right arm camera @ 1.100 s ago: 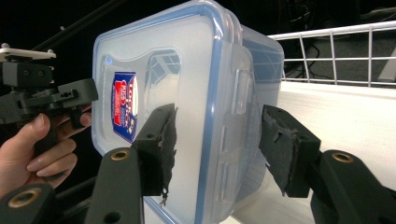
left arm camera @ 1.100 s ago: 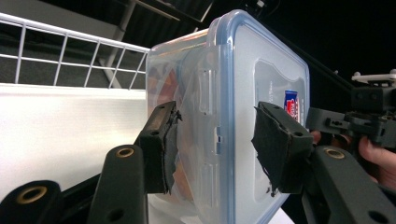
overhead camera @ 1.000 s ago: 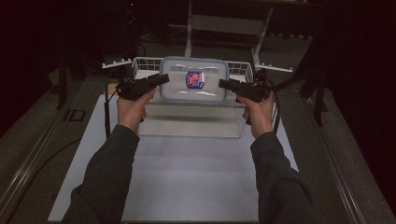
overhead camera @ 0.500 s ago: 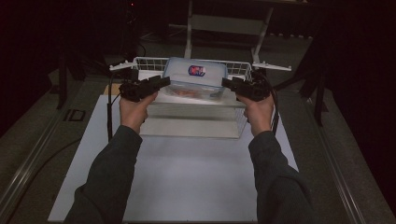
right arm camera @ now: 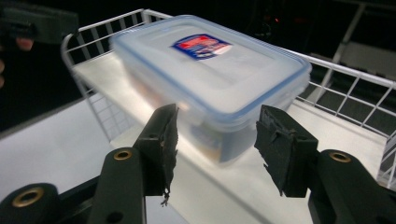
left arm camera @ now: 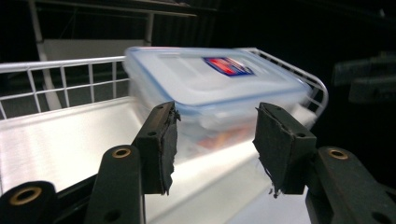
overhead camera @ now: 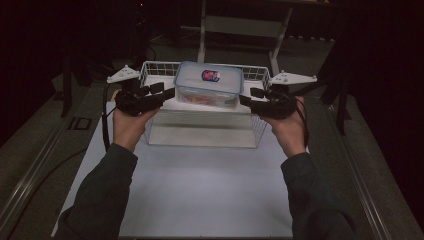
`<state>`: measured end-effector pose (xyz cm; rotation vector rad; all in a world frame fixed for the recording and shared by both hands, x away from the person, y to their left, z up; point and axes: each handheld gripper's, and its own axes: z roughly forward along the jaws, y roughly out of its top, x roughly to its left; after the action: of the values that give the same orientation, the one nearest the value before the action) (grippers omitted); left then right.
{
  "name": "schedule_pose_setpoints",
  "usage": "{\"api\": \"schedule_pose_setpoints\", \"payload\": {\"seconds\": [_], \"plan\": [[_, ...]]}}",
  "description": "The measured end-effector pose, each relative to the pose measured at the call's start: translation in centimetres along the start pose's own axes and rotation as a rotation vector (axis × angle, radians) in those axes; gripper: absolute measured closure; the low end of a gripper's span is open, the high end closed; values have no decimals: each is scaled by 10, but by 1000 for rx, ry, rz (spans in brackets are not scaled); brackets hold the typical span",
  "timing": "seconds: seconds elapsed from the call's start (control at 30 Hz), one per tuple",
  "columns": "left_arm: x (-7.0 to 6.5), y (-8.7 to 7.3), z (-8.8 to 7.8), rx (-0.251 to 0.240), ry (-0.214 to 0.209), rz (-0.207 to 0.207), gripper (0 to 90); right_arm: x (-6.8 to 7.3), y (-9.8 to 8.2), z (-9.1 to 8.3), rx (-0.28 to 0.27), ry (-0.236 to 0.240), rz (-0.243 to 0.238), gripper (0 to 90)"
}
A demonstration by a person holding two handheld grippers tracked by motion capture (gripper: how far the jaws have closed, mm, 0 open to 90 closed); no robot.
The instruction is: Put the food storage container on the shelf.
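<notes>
A lidded plastic container (overhead camera: pixel 209 84) sits in the white wire basket (overhead camera: pixel 150 70); the left gripper (overhead camera: pixel 167 93) and right gripper (overhead camera: pixel 246 100) flank it, jaws wide apart, gripping nothing

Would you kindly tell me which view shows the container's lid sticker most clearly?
The right gripper view: the sticker lies close and fairly sharp on the container. The left gripper view shows it slanted and blurred; the high view shows it small.
</notes>
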<state>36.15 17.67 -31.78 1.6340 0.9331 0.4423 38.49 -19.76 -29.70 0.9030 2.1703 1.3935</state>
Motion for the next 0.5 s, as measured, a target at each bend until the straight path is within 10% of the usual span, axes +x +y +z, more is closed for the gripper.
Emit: {"api": "schedule_pose_setpoints", "payload": {"seconds": [0.2,0.5], "plan": [[-32,-15,-23,76,2,194,438,17,-11,-24,-19,25,-76,467],[-40,-48,-64,9,4,201,440,32,-60,-56,-30,8,-109,444]]}}
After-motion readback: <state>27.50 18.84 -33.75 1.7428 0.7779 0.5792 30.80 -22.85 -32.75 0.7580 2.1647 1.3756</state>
